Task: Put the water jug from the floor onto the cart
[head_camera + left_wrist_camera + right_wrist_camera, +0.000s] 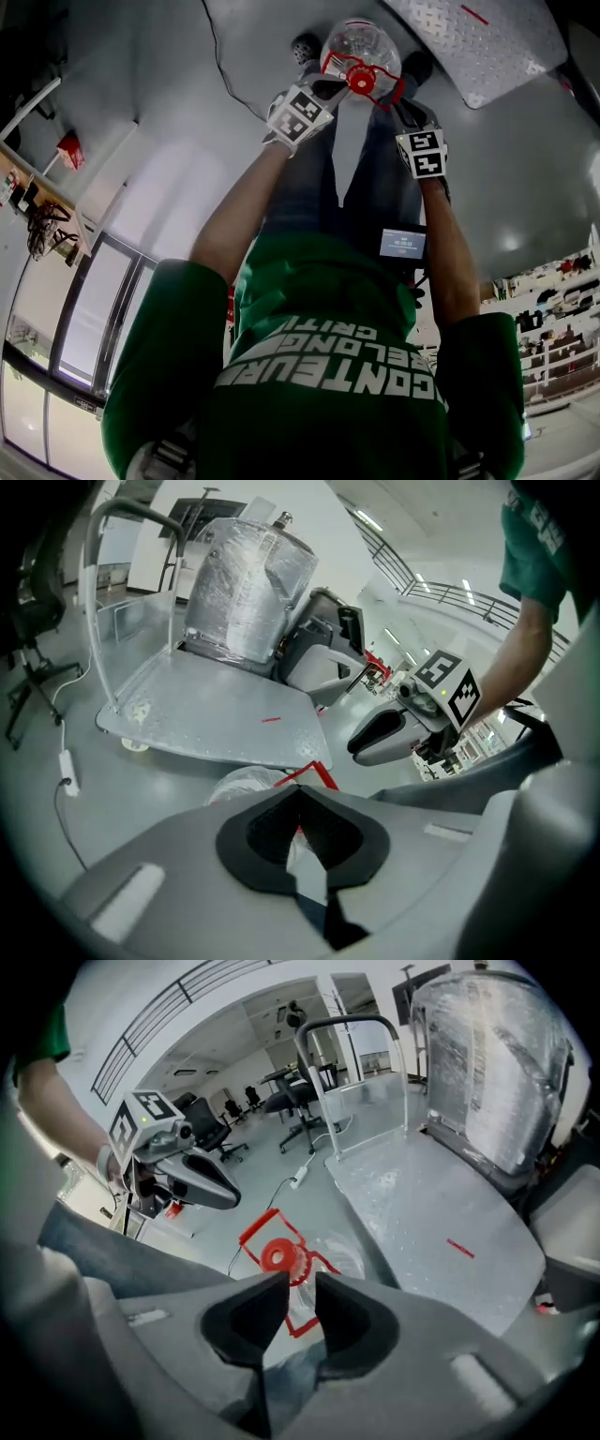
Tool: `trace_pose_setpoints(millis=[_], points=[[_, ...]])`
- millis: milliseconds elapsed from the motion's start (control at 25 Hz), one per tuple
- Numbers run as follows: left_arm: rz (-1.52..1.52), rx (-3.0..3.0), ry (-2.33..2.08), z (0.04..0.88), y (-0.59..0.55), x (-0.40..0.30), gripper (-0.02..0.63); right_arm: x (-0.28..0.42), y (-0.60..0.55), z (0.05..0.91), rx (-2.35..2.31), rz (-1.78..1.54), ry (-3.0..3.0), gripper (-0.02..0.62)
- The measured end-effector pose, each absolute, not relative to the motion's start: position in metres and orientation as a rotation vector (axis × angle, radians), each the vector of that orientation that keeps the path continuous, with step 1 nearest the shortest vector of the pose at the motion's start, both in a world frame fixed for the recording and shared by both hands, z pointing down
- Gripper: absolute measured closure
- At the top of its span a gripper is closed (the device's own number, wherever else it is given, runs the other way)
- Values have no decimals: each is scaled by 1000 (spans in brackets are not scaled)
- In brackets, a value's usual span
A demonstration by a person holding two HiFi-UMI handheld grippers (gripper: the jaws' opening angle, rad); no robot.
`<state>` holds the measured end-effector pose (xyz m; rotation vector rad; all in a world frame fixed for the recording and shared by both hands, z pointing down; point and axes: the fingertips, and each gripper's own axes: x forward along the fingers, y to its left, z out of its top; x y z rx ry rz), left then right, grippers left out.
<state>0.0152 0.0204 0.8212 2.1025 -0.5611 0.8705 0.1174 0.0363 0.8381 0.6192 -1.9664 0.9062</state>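
You're over a smooth grey floor [169,122] in an open hall, the flat metal cart [469,37] just ahead. The water jug [361,42] stands on the floor beside it. Your left gripper [300,803] is clenched empty by its red handle [255,1224], and your right gripper [300,1293] is parted just short of the cap [275,1256].

My bare left forearm [234,216] and right forearm [452,258] reach out of short green sleeves [159,356], side by side and angled steeply down ahead of me. My grey, black-padded left gripper [300,794] points downward with its jaws pressed together tip to tip. Just beside it, my matching grey right gripper [300,1288] tilts down as well, its two black pads parted by a narrow gap.
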Motion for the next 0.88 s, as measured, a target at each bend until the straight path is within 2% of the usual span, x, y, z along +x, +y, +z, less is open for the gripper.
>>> trace_pose_setpoints(millis=[160, 320, 600, 880], points=[[862, 2002, -577, 847, 28, -5, 595, 119, 38, 865, 650, 919, -1912, 522], [879, 1924, -588, 871, 35, -9, 591, 132, 47, 899, 540, 949, -1841, 477], [950, 1835, -666, 893, 41, -60, 469, 114, 54, 923, 563, 1144, -1759, 437], [957, 1757, -725, 916, 36, -68, 460, 111, 68, 943, 647, 1331, -1683, 436]])
